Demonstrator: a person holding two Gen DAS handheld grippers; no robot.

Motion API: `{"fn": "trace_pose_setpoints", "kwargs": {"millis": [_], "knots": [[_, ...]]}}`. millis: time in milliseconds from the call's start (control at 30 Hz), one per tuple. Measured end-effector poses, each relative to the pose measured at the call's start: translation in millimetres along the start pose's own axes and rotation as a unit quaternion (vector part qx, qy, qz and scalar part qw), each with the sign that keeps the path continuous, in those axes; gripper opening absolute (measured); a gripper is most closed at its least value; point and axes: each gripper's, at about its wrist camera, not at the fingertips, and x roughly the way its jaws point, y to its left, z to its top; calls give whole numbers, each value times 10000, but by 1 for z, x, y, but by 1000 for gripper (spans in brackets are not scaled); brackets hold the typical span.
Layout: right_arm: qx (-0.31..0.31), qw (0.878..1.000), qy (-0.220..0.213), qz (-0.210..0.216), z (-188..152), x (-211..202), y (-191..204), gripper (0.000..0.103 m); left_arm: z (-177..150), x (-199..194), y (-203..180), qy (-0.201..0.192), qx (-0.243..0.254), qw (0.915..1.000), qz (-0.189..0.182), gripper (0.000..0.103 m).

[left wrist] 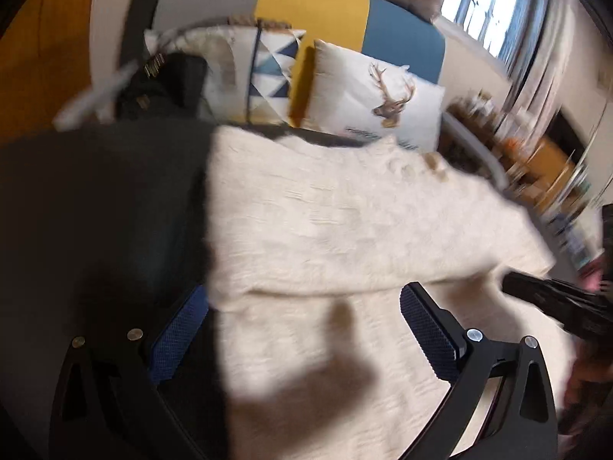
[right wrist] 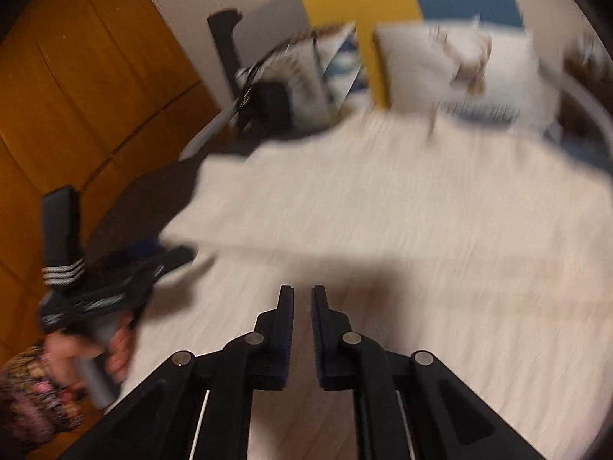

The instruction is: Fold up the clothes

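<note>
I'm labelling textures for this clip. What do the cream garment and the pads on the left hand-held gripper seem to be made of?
The cream garment looks like a soft knit or woven cloth, matte, with faint ribbed lines; blur leaves the fibre open. The pads of the left hand-held gripper look like dark blue rubber or plastic, matte, with a fine dotted grip texture.

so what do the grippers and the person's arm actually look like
Both grippers are black with silver rivets. The left gripper has blue textured pads on its fingers; the right gripper shows the same blue on its inner faces. The left hand grips a grey handle, with a dark floral sleeve.
</note>
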Motion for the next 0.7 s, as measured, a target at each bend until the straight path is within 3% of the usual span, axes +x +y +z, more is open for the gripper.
{"fn": "trace_pose_setpoints", "kwargs": {"millis": [33, 167, 300, 367, 433, 500, 533, 600, 700], "knots": [[114, 9998, -94, -138, 8, 0, -8, 8, 0, -1, 4, -41, -174, 9995, -266, 102], [694, 9953, 236, -635, 25, 24, -55, 9, -1, -5, 6, -149, -137, 9998, 57, 102], [1018, 9935, 167, -482, 20, 32, -76, 6, -2, -10, 8, -255, -79, 9988, 419, 102], [901, 9943, 63, -567, 16, 30, -72, 7, -3, -12, 8, -309, -50, 9977, 600, 96], [640, 9956, 9, -691, 14, 31, -65, 6, -3, -14, 9, -361, -21, 9963, 780, 84], [636, 9955, -36, -695, 14, 31, -65, 7, 1, -13, 3, -477, 428, 9847, 1623, 81], [634, 9955, -59, -697, 13, 31, -65, 7, 1, -11, 2, -464, 571, 9817, 1755, 81], [630, 9955, -105, -701, 13, 31, -66, 7, 2, 2, 2, -159, 693, 9847, 1591, 81], [661, 9955, -156, -661, 12, 32, -66, 7, -3, 8, 3, 99, 776, 9869, 1409, 68]]}}
